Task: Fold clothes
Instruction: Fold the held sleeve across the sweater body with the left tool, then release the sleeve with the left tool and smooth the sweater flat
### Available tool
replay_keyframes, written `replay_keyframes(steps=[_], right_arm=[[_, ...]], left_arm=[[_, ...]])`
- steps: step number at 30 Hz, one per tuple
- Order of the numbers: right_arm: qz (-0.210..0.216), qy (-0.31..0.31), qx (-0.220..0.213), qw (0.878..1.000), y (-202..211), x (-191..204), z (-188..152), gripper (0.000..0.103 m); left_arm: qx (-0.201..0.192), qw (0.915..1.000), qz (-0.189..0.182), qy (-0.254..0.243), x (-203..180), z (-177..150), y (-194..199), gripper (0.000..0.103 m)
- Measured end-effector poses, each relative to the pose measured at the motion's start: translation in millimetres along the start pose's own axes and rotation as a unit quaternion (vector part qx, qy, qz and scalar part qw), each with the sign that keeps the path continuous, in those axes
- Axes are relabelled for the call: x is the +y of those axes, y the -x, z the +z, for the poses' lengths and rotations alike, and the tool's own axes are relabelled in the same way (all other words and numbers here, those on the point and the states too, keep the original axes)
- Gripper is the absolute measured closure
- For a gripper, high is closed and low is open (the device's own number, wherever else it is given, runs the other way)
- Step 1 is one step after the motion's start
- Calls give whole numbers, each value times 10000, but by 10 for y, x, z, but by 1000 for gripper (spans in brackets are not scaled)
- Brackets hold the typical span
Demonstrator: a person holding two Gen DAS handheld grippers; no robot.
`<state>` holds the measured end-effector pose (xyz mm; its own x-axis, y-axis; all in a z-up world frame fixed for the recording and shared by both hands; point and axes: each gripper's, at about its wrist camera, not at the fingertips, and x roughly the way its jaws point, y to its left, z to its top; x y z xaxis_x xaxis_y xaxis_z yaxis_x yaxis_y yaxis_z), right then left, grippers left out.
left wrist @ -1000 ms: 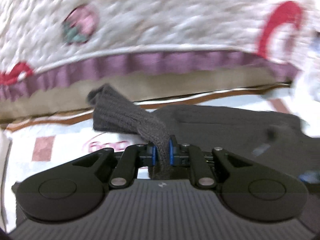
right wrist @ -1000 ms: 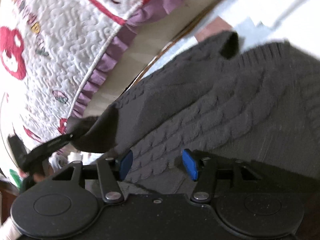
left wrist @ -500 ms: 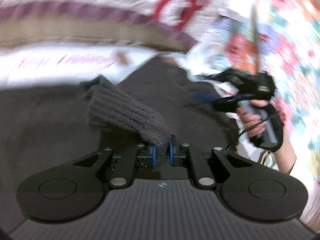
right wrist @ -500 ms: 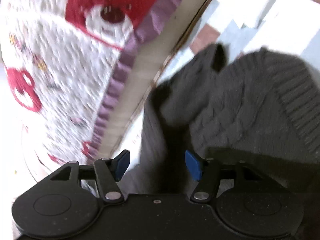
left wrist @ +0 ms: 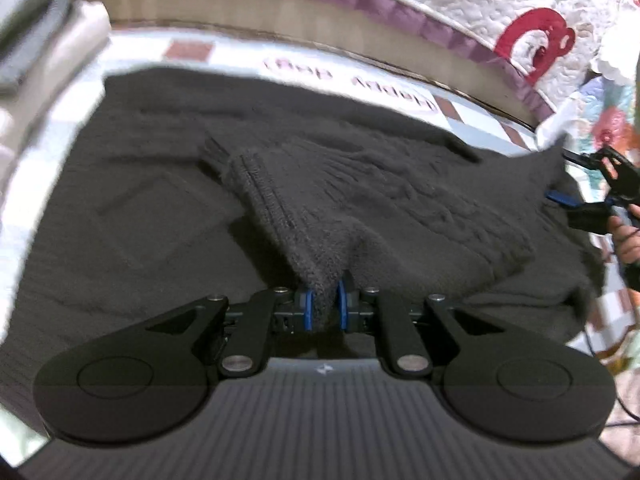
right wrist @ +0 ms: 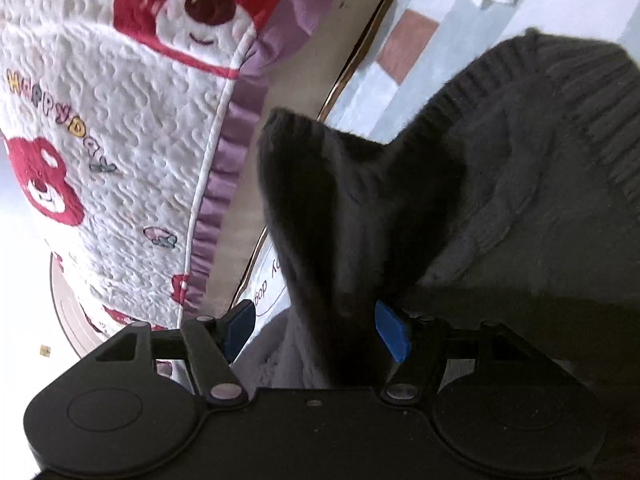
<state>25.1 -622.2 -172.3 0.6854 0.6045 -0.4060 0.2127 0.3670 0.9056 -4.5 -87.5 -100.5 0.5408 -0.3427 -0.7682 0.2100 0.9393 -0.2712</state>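
Now sweater sleeve (left wrist: 280, 204) lengthwise toward quilt (left wrist: 460, 0)

Hidden, cropped and blurred parts of the sweater-folding scene

In the left wrist view the sweater (left wrist: 168, 216) is smeared by motion, its knit unreadable at 9 o'clock, and its lower part is hidden behind the left gripper (left wrist: 322, 312). The pink lettering (left wrist: 352, 84) on the sheet at 12 o'clock is too blurred to read. At 3 o'clock the right gripper (left wrist: 582, 192) and the hand (left wrist: 628, 236) holding it are cut off by the picture's edge. In the right wrist view a raised, dark fold of sweater (right wrist: 320, 216) hides what lies behind it, and the printed words (right wrist: 266, 288) at 7 o'clock are partly covered.
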Motion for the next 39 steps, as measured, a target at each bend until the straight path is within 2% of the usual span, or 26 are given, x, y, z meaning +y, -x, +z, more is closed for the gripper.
replay_keyframes(steps=[7, 9, 12, 15, 16, 18, 21, 24, 27, 30, 31, 32, 34, 36, 39], right_arm=[[-315, 446, 43, 9985, -76, 120, -69, 32], [-369, 309, -105, 9988, -22, 90, -62, 32], [-361, -3, -297, 9989, 145, 62, -75, 32], [-397, 87, -398, 9984, 266, 137, -103, 32], [-429, 138, -401, 9982, 270, 168, -103, 32], [-535, 188, -449, 9974, 271, 201, -103, 32], [-813, 120, -705, 9941, 305, 177, -126, 32], [-989, 42, -993, 9901, 341, 140, -129, 31], [-990, 170, -970, 9902, 251, 130, -78, 32], [-1145, 399, -827, 9892, 32, 90, -72, 32], [-1287, 571, -878, 9861, -1, 102, -108, 64], [-1421, 822, -905, 9823, 20, 143, -157, 86], [-1746, 1608, -825, 9679, 103, 361, -265, 86], [-2056, 2113, -660, 9533, 198, 508, -353, 86], [-2176, 1773, -353, 9592, 265, 369, -292, 83]], left_arm=[[102, 9999, 61, 119, 76, -29, -130, 90], [69, 9995, 108, 280, 140, 2, -105, 89], [29, 9982, 598, 78, 114, 0, -51, 89], [-14, 9922, 1103, -577, -11, -31, -33, 91], [5, 9912, 1175, -616, -5, -34, -38, 91], [80, 9909, 1236, -524, 53, -29, -56, 91], [85, 9920, 1261, -4, 219, 26, -21, 91], [-213, 9928, 1181, -38, 216, 130, 108, 91], [-473, 9927, 1063, -318, 104, 247, 207, 90], [-431, 9965, 575, -435, -93, 405, 137, 86], [-364, 9980, 329, -404, -157, 458, 74, 80], [-280, 9988, 119, -390, -230, 503, -3, 75], [-96, 9989, -262, -379, -382, 583, -173, 73], [108, 9974, -409, -583, -575, 637, -349, 73], [290, 9930, -568, -997, -872, 668, -523, 71]])
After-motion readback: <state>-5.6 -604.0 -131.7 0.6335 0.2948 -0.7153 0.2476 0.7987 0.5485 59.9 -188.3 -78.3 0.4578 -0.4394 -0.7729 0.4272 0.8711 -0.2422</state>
